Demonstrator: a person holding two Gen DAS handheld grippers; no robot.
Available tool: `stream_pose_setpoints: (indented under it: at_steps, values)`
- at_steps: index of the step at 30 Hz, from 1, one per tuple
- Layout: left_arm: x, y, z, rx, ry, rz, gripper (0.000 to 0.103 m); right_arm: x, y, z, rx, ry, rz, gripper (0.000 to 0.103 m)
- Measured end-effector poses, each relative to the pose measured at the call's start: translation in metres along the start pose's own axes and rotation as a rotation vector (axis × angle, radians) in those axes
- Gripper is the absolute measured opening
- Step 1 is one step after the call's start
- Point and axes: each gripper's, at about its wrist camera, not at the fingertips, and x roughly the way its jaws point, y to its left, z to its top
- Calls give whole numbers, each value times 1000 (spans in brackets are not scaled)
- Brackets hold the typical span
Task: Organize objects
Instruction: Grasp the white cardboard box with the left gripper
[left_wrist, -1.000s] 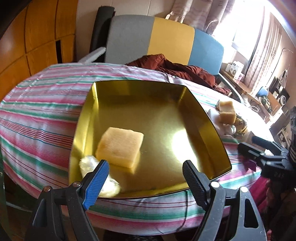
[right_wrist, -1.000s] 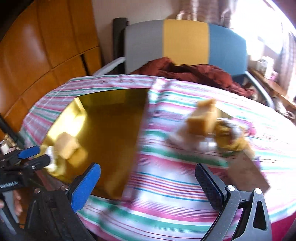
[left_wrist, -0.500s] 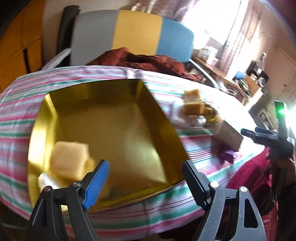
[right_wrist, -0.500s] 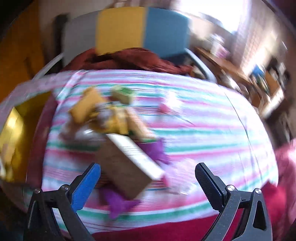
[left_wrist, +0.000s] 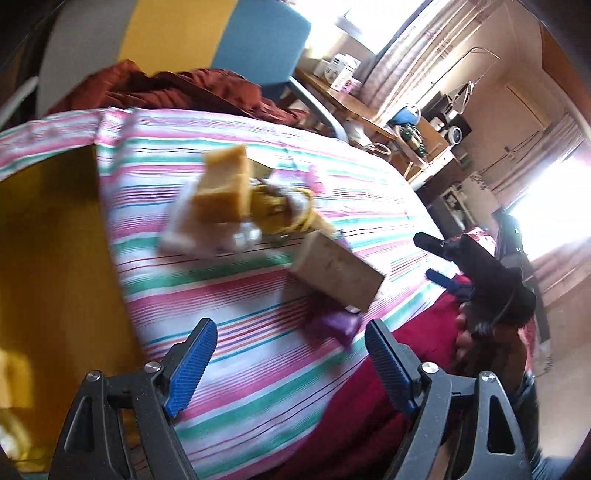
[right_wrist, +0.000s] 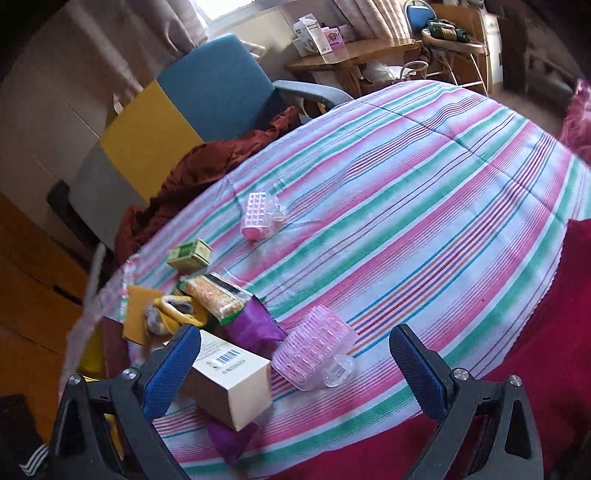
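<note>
— Swung away from the shiny gold metal tray (left_wrist: 55, 258), now only at the left edge of the left view; a second ago filling it.

— Meaning for the sorting?

— Aimed now at the loose pile on the pink-and-green striped tablecloth (right_wrist: 424, 221): yellow sponge block (left_wrist: 221, 192), tan cardboard box (right_wrist: 229, 384), clear pink ribbed plastic case (right_wrist: 314, 350) just beside it.

— Jaws?

— Left gripper (left_wrist: 288, 365) spread wide, empty. Right gripper (right_wrist: 295, 369) likewise released, hovering above box and case. Probably the next pick for the tray.

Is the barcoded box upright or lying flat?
Lying flat: the barcoded box rests on a long side on the striped cloth, over the purple wrapper.
</note>
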Motion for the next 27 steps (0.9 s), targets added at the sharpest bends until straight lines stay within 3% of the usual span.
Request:
stream_pose_setpoints:
  at_steps: [4, 6, 11, 21, 23, 25, 27]
  values:
    - [32, -12, 12, -63, 38, -88, 93, 2, 1, -1, 2, -8, 43, 103]
    - [49, -12, 17, -115, 63, -107, 103, 1, -2, -1, 11, -8, 68, 103]
    - [83, -5, 24, -294, 88, -174, 103, -1, -6, -1, 27, -18, 123, 103]
    - [138, -15, 32, -392, 163, -147, 103, -2, -9, -1, 38, -23, 166, 103]
    - [146, -16, 32, -407, 184, -130, 98, -2, -8, -1, 37, -21, 163, 103]
    - [150, -12, 29, -430, 196, -122, 79, -2, -8, -1, 36, -17, 159, 103]
    - [149, -8, 27, -428, 195, -138, 70, 0, -7, -1, 34, -6, 145, 103]
